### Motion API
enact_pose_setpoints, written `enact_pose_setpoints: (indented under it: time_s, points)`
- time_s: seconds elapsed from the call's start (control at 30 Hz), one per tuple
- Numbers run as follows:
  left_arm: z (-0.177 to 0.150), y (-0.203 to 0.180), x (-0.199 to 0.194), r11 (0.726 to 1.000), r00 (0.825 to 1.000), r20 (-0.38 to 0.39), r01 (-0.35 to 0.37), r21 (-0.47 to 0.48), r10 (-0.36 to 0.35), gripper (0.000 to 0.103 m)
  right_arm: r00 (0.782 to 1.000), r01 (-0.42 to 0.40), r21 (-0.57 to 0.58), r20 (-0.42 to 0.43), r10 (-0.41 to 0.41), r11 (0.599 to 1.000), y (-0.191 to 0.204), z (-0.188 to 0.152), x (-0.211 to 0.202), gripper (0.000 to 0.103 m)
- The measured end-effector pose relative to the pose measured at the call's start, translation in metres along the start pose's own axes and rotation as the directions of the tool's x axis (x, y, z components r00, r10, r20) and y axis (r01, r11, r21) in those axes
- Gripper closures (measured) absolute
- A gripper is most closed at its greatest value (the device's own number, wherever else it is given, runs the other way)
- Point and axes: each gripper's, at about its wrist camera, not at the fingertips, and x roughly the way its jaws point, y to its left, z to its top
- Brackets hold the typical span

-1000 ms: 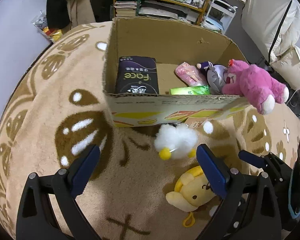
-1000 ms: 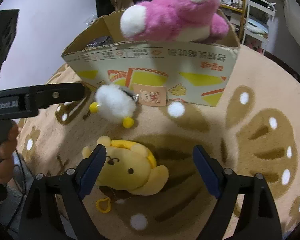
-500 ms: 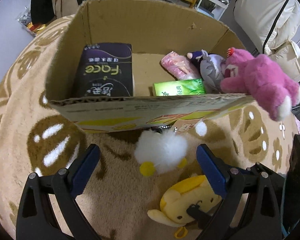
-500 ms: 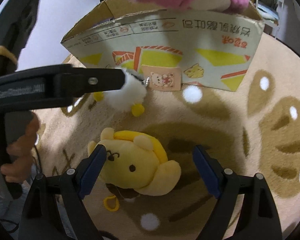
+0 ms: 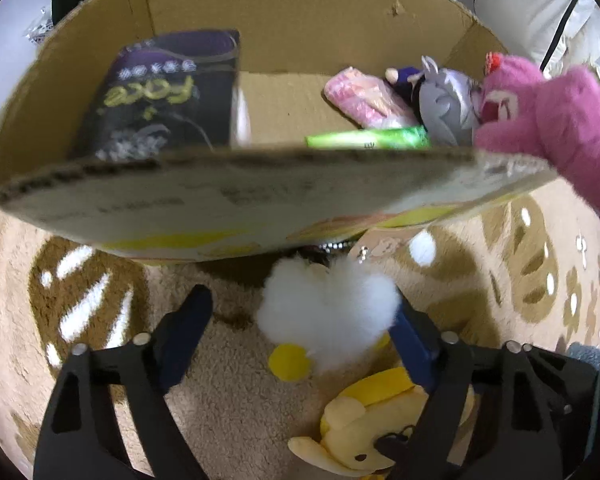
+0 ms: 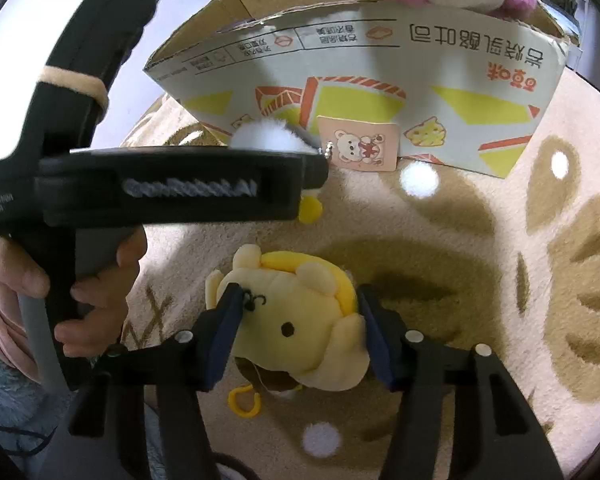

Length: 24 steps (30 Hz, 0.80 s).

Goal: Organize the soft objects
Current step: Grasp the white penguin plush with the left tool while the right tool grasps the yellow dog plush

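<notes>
Our right gripper (image 6: 298, 330) had closed on the yellow plush (image 6: 300, 312) on the rug (image 6: 480, 280). Our left gripper (image 5: 300, 340) stood wide open, the white pompom (image 5: 328, 312) touching one finger, just before the box (image 5: 220, 208).

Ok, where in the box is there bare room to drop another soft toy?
Bare floor of the cardboard box shows mid-box, between the black tissue pack and the pink packet. The right end is crowded: green packet, grey plush, pink bear over the rim.

right gripper (image 6: 296, 332) closed onto yellow plush (image 6: 300, 316) | left gripper (image 5: 300, 344) advanced around white pompom (image 5: 328, 312)
</notes>
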Motion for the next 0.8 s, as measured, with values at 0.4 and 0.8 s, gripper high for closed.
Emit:
enact_pose_setpoints:
  time_s: [0.4, 0.8]
  points:
    - [-0.001, 0.017, 0.001, 0.997, 1.000, 0.002, -0.016, -0.072, 0.016, 0.068, 0.998, 0.059, -0.029, 0.040, -0.058, 0.998, -0.002, -0.008, -0.030, 0.051]
    - [-0.027, 0.032, -0.021, 0.993, 1.000, 0.011, -0.007, -0.120, 0.008, 0.073, 0.975, 0.161, 0.034, 0.151, -0.164, 0.986, -0.029, -0.001, -0.067, 0.065]
